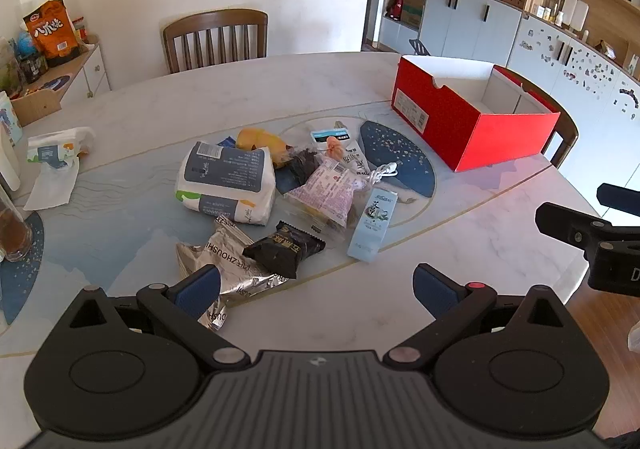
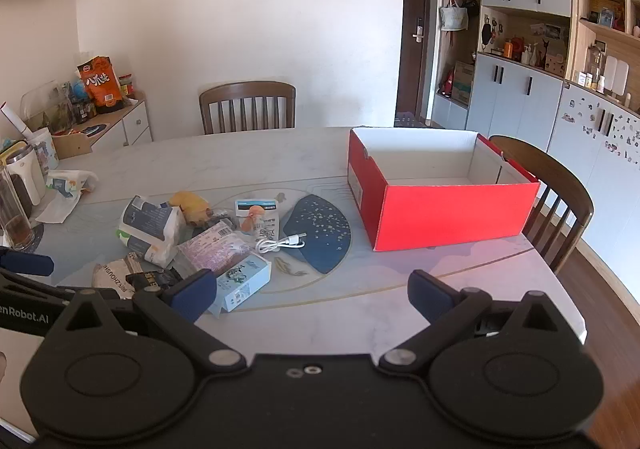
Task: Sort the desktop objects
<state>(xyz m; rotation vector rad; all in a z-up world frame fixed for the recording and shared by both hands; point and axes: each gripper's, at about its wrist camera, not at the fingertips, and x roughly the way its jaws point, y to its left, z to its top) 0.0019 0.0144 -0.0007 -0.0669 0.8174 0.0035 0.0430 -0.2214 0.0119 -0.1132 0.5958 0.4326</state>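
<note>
A heap of small items lies mid-table: a white and grey tissue pack (image 1: 226, 183) (image 2: 151, 227), a silver foil bag (image 1: 228, 267), a black snack packet (image 1: 285, 248), a pink packet (image 1: 325, 193) (image 2: 214, 251), a pale blue carton (image 1: 372, 225) (image 2: 245, 277), a white cable (image 2: 280, 243) and a yellow soft item (image 1: 264, 143). An open red box (image 1: 472, 117) (image 2: 436, 193) stands at the right, with nothing visible inside. My left gripper (image 1: 317, 291) hovers open over the near edge, by the foil bag. My right gripper (image 2: 313, 295) is open too, holding nothing.
The marble table (image 1: 360, 313) (image 2: 340, 313) carries a dark blue mat (image 2: 318, 235), a crumpled tissue pack (image 1: 58, 153) and a glass (image 1: 14, 233) at the left. Wooden chairs (image 1: 216, 39) (image 2: 556, 193) stand behind and at the right. A sideboard (image 2: 116, 125) sits far left.
</note>
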